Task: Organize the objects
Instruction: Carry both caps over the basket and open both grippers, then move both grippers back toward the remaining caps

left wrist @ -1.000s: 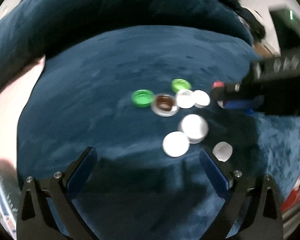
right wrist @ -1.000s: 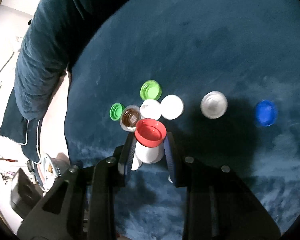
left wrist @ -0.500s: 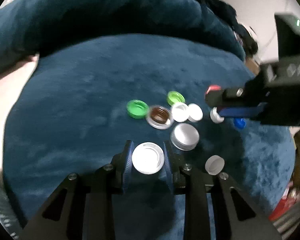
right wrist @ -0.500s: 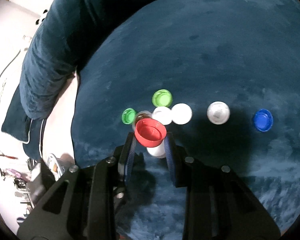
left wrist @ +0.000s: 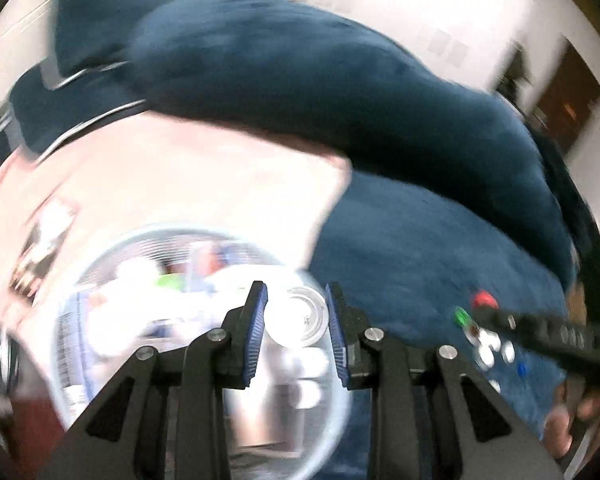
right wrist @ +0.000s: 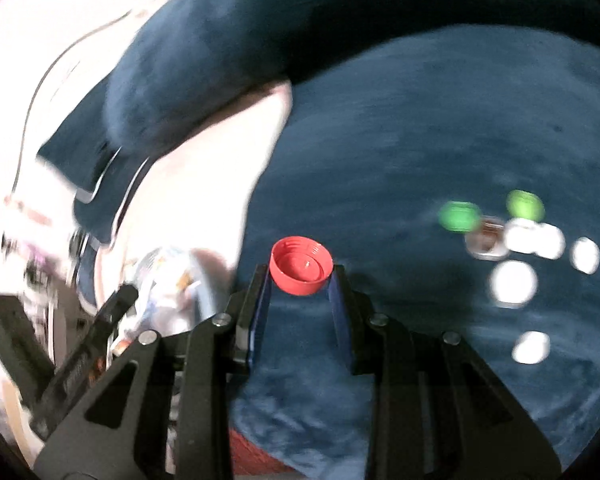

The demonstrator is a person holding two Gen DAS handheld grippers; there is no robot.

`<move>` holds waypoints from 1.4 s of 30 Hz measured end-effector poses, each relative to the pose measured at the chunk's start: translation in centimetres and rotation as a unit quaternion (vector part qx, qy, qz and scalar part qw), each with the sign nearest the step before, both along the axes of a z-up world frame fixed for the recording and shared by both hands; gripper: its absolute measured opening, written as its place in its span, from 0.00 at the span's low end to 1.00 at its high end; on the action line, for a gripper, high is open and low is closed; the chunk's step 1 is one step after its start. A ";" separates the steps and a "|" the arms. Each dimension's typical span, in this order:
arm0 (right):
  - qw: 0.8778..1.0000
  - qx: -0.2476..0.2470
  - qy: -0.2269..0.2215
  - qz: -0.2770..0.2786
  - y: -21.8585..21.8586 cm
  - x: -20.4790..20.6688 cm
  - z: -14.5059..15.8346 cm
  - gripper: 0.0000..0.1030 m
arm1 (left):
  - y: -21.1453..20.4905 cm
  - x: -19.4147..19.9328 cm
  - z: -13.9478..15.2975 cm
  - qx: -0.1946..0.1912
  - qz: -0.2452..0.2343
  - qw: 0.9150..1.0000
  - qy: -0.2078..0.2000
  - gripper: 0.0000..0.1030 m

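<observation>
Left gripper (left wrist: 296,326): blue-padded jaws clamped on a round white plastic bottle cap (left wrist: 297,317), held by its rim, hollow side toward the camera.
Why held so: the rim grip keeps the cap flat between the pads, likely so it drops cleanly when they part.
Container: a clear round plastic tub (left wrist: 204,344) sits directly below and ahead of the left gripper, off the edge of the dark blue plush cushion (left wrist: 440,264); the white cap hangs above its mouth.
Tub contents: blurred; pale cap-like shapes and a green one show, count not readable.
Right gripper (right wrist: 301,280): jaws clamped on a round red plastic bottle cap (right wrist: 302,266), pinched at the fingertips, hollow side up.
Red cap position: above the cushion near its edge; the tub lies to the lower left of the right gripper, beside the left gripper's black body.
Loose caps (right wrist: 516,248): green, white, brown-lined and blue, clustered on the cushion well to the right of the right gripper.
Judgement: sorting partly done; the white cap looks ready for release.
</observation>
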State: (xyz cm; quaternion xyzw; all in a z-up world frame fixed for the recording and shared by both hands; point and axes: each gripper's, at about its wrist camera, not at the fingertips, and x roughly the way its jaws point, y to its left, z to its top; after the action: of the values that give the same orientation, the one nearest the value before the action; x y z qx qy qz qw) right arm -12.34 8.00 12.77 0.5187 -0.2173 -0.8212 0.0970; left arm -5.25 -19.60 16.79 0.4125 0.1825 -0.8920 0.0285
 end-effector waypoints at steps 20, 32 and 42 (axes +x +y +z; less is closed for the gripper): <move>0.982 -0.023 0.042 0.184 -13.6 0.8 1.8 0.94 | -8.0 2.0 -1.6 0.029 0.098 0.995 -0.008 0.99; 0.990 0.052 0.047 0.124 -7.5 -0.4 2.5 1.00 | -4.8 1.4 -0.7 -0.039 0.070 0.997 -0.019 0.99; 0.993 0.083 0.038 0.081 -0.8 1.6 2.4 1.00 | 0.8 -0.3 0.2 -0.031 0.016 0.999 -0.012 0.99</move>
State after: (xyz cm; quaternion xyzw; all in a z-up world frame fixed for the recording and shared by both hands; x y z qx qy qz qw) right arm -10.69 7.16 15.15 0.5094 -0.1024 -0.8448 0.1278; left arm -5.51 -18.76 17.00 0.4194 0.1611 -0.8915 0.0581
